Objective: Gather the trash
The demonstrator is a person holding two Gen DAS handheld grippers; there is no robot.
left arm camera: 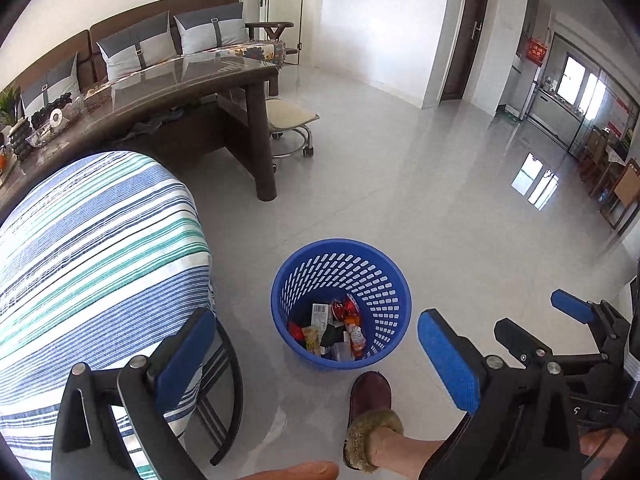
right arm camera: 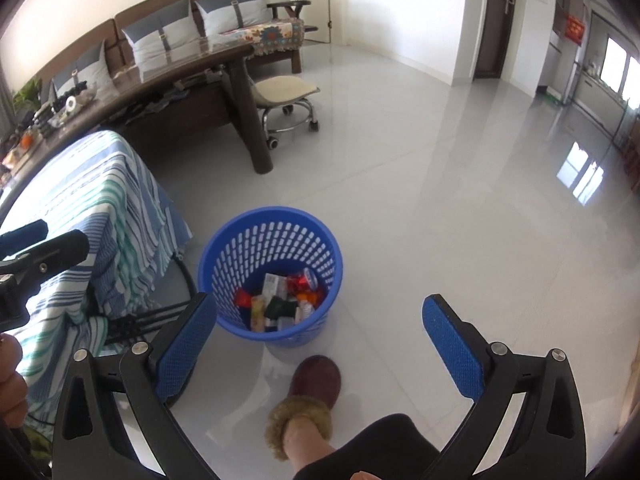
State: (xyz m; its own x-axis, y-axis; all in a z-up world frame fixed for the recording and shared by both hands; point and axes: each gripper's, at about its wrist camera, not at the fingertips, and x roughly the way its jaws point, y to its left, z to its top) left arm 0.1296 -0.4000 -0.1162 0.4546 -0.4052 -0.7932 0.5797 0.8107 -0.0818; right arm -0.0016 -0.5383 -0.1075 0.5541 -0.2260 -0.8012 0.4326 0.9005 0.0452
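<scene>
A blue perforated waste basket (left arm camera: 376, 276) stands on the pale tiled floor; it also shows in the right wrist view (right arm camera: 256, 240). Several wrappers and small packets (left arm camera: 332, 330) lie in its bottom, also seen in the right wrist view (right arm camera: 284, 298). My left gripper (left arm camera: 316, 352) is open and empty, held above the basket. My right gripper (right arm camera: 316, 340) is open and empty, above and just in front of the basket. The right gripper also shows at the right edge of the left wrist view (left arm camera: 568, 320).
A striped cloth covers a chair (left arm camera: 92, 264) left of the basket. A dark wooden table (left arm camera: 180, 92), a rolling stool (left arm camera: 288, 120) and a sofa (left arm camera: 168, 36) stand behind. The person's slippered foot (left arm camera: 370, 412) is just in front of the basket.
</scene>
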